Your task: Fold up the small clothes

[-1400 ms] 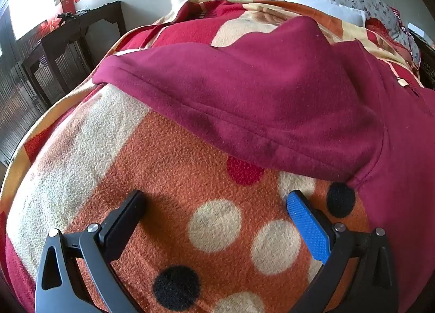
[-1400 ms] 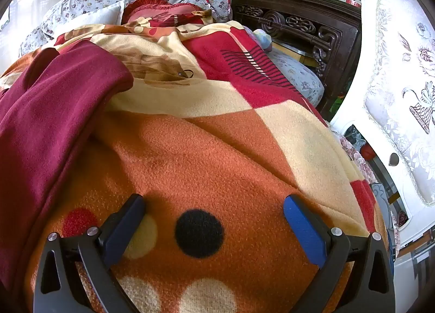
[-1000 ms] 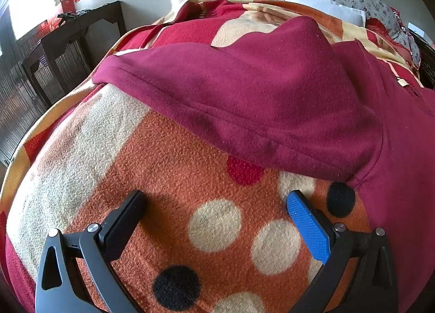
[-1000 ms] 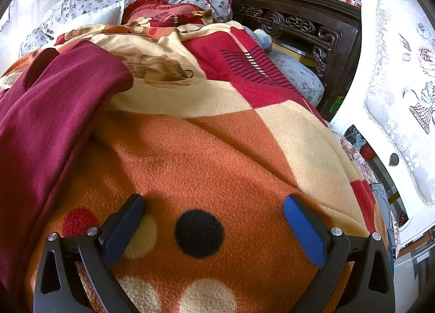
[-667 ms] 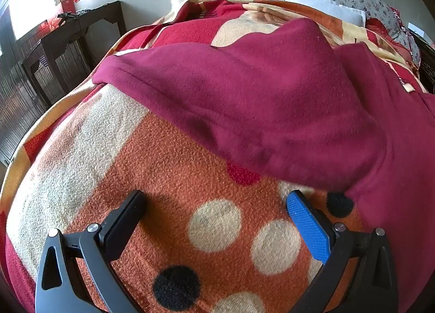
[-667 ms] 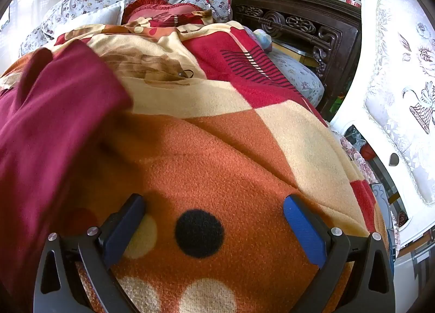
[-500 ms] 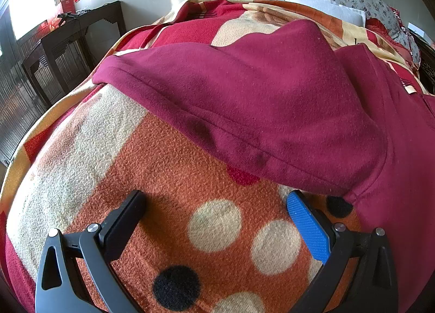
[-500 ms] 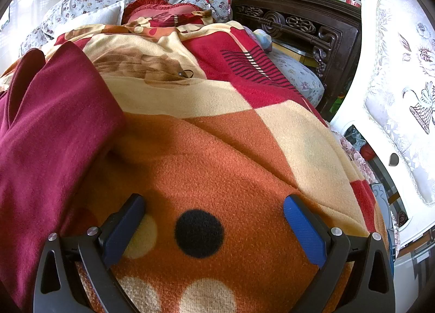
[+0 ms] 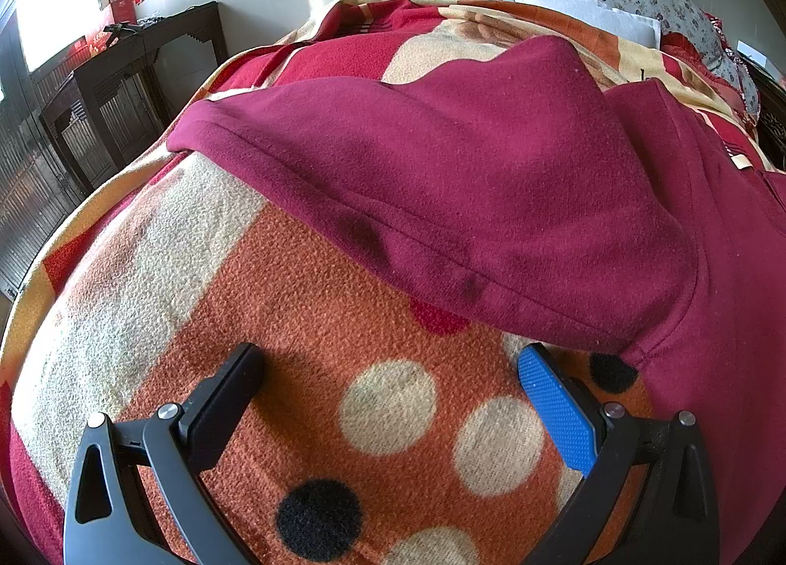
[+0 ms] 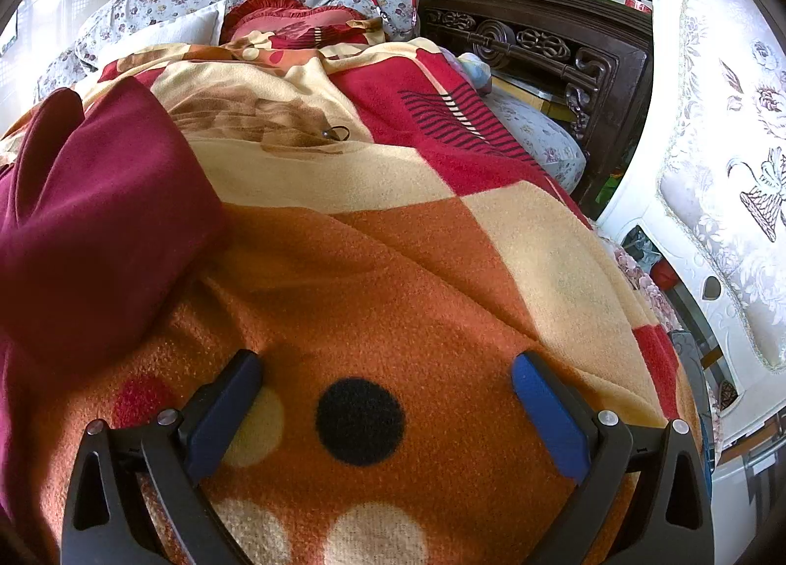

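Both grippers rest low over the blanket (image 9: 304, 299) with jaws spread wide and nothing between them: the left gripper (image 9: 390, 371) over cream and black dots, the right gripper (image 10: 385, 371) over a black dot. The maroon garment (image 9: 466, 182) lies on the blanket just ahead of the left gripper, its hemmed edge running diagonally. In the right view the garment (image 10: 98, 221) sits bunched toward the blanket's left side, apart from that gripper's fingers (image 10: 550, 410).
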